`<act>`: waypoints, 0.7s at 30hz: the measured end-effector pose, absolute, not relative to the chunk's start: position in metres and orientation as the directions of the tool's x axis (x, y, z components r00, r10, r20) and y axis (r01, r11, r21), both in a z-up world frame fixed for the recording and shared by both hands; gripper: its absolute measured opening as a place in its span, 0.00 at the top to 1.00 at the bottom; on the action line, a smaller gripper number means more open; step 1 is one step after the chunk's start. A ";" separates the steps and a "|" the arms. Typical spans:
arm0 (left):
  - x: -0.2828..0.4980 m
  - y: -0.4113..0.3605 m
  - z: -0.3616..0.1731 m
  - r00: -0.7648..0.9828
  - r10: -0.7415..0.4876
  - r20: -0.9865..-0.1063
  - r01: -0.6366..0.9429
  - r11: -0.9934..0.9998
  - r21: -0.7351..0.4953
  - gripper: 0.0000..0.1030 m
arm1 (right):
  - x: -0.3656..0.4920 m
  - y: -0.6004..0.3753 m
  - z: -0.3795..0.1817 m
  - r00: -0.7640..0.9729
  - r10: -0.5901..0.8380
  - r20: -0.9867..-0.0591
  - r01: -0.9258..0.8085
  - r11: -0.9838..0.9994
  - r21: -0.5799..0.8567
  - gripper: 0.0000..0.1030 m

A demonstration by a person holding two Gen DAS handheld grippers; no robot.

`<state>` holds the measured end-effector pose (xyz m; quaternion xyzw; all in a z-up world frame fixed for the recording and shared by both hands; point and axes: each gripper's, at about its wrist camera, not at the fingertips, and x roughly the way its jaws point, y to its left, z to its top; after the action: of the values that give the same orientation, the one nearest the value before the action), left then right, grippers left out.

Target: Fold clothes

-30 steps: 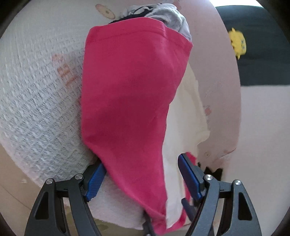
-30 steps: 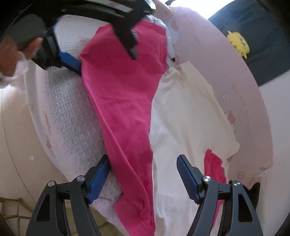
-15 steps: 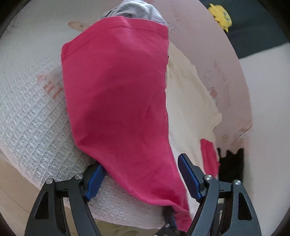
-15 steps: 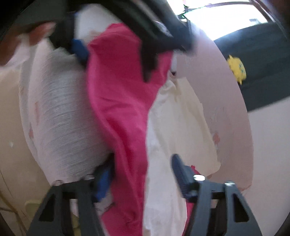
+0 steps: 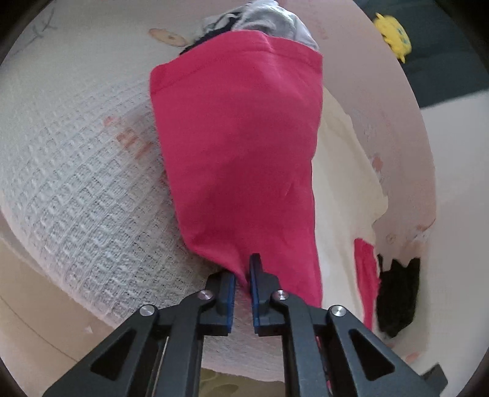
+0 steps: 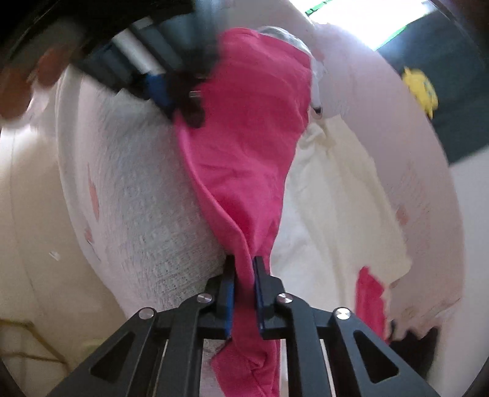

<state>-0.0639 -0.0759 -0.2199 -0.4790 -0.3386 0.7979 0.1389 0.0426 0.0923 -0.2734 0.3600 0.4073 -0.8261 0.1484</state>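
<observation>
The pink garment (image 5: 241, 146) lies stretched over a white waffle-weave blanket (image 5: 76, 189), its right edge overlapping a cream cloth (image 5: 345, 183); grey clothing (image 5: 269, 18) sits bunched at its far end. The left claw (image 5: 243, 274) has just been closing and now pinches the garment's near edge between its blue pads; the right claw (image 6: 244, 274) has likewise just been closing and pinches a gathered fold of the same fabric; a yellow toy (image 5: 392, 33) rests on the dark surface, well apart.
</observation>
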 end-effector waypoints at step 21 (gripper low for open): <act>-0.093 0.014 -0.131 -0.528 0.669 -0.524 -0.228 -0.706 -0.671 0.94 | 0.026 0.180 -0.226 -0.453 -0.231 -0.861 0.371 -0.927 0.053 0.92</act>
<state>-0.0935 0.0141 -0.1308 -0.4038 -0.2725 0.8305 0.2701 0.0257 0.1797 -0.2257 0.4920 0.0712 -0.8494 0.1773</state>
